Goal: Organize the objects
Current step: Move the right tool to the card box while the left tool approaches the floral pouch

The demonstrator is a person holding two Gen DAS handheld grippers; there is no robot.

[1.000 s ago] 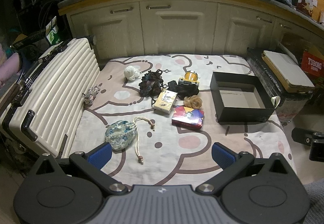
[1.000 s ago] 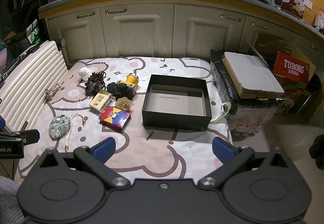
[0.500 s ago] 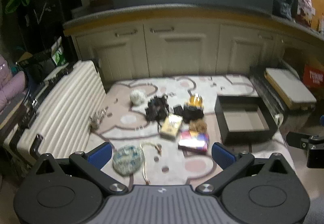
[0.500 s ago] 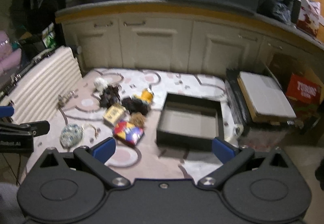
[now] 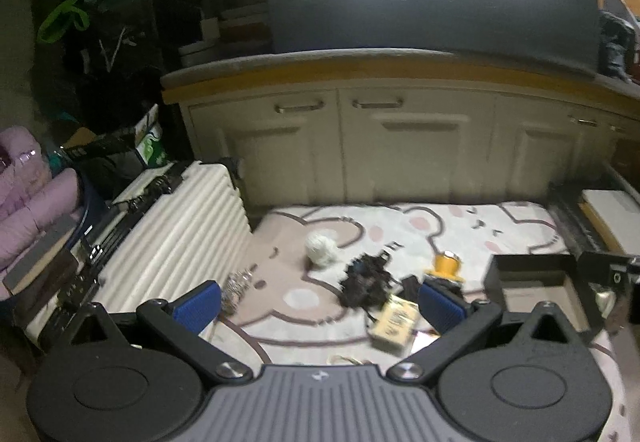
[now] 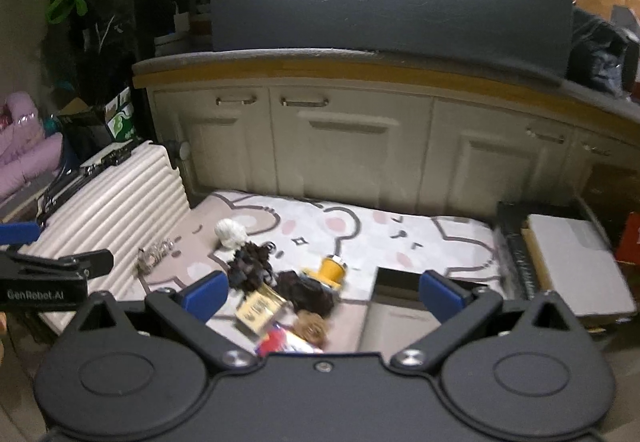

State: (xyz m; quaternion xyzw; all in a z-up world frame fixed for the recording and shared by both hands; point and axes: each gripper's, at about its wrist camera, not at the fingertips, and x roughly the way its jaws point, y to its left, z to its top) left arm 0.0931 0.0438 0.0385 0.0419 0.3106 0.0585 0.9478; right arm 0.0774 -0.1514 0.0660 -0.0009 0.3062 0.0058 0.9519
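Both grippers, left (image 5: 319,300) and right (image 6: 323,290), are hanging wide open, holding nothing. Little things (image 6: 276,290) are waiting on the mat (image 6: 400,238), with the box (image 6: 396,306) at 3 o'clock, ready for filling.

The printed cloth (image 6: 360,230) with its bear pattern is looking soft and matt, lying smooth under the things; the suitcase (image 6: 116,198) is showing a ribbed, cream hard shell with a faint sheen; the black box (image 5: 532,274) is looking like matt card; the left hand-held gripper (image 5: 320,302) is showing black matt plastic with blue rubbery pads; the cabinet doors (image 6: 352,154) are looking like painted, smooth wood with metal handles; the white ball (image 6: 230,234) is looking woolly.
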